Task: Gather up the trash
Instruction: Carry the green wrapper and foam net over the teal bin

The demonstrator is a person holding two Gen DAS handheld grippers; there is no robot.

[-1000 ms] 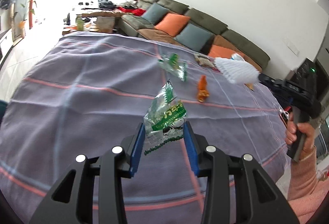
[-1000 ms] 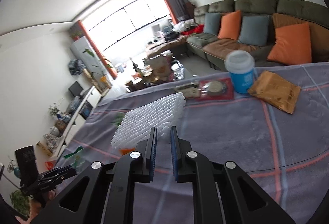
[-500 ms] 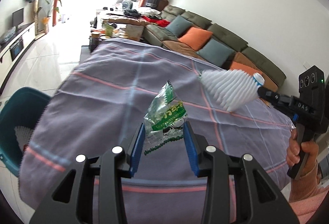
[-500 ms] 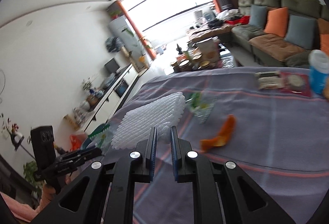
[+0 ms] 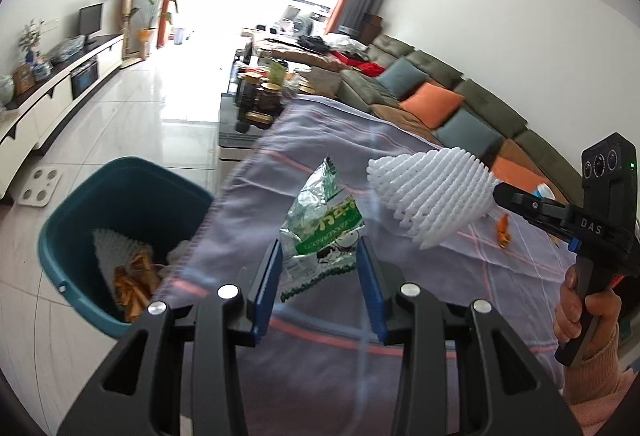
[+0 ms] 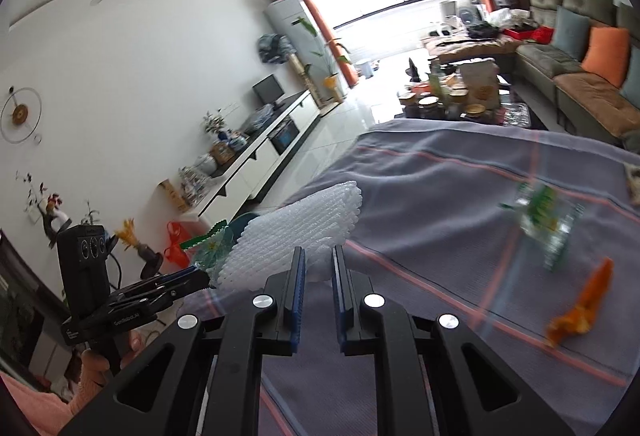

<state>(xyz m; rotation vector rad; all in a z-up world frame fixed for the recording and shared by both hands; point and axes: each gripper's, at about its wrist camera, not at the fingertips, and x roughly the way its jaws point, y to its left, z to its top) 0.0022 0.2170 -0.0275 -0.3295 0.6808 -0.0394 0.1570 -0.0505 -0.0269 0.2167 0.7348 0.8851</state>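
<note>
Left wrist view: the grey tablecloth (image 5: pixel 320 164) ends beside the teal bin (image 5: pixel 80 220) at near left; my left gripper (image 5: pixel 320 272) clamps a green wrapper (image 5: pixel 324 224). Right wrist view: my right gripper (image 6: pixel 318 276) pinches white foam netting (image 6: pixel 296 232); I judge both need carrying over the bin, then releasing.

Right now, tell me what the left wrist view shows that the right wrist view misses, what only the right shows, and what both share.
Only the left wrist view shows inside the teal trash bin, with white foam and orange scraps already in it.

Only the right wrist view shows the clear green-printed wrapper lying on the tablecloth.

Both show the white foam net clamped in the right gripper, the green snack wrapper clamped in the left gripper, and the orange peel.
</note>
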